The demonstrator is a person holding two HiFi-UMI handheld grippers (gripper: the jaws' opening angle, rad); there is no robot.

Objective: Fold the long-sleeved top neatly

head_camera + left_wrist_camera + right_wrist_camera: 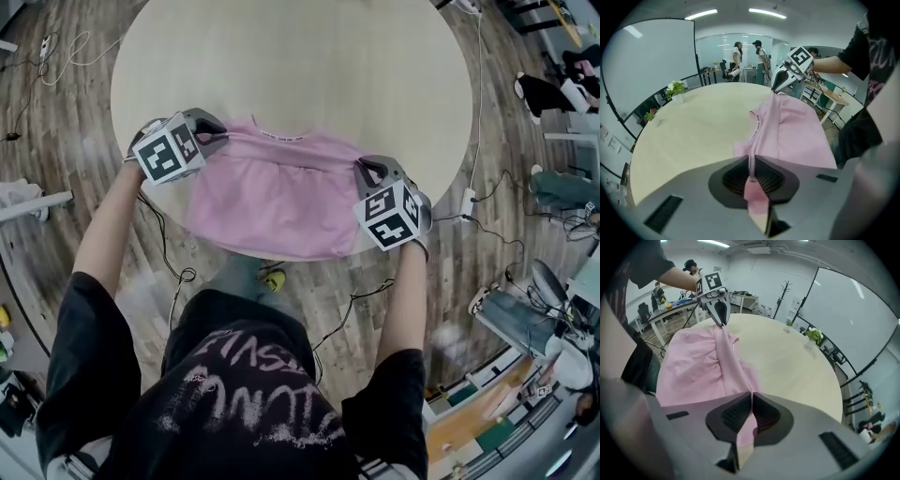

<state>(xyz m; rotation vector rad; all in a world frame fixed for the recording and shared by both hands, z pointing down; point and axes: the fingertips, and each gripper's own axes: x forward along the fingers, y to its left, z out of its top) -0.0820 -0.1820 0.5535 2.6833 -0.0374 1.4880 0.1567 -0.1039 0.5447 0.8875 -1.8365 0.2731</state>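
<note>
Holding a pink long-sleeved cloth top point(281, 192) stretched across the near edge of a round pale wooden bench point(300, 66). Pinched at one upper corner by the left claw point(223, 134), clamped on a fold of the pink cloth, with a strip of it running between the ribbed pads and out behind them. Pinched at the other upper corner by the right claw point(364, 172), likewise closed on a gathered fold.

Drawn taut along the neckline edge between the two claws, either just above the bench or brushing it; cannot tell which. Lower part draped past the bench rim on the near side, with its underside out of sight. Sleeves not told apart from the body of the cloth in any view. Print on the neck band too small to read. Hands mostly hidden behind the marker cubes point(169, 152) and the claw bodies. Standing people point(738, 56) far across the room, too small for detail.
</note>
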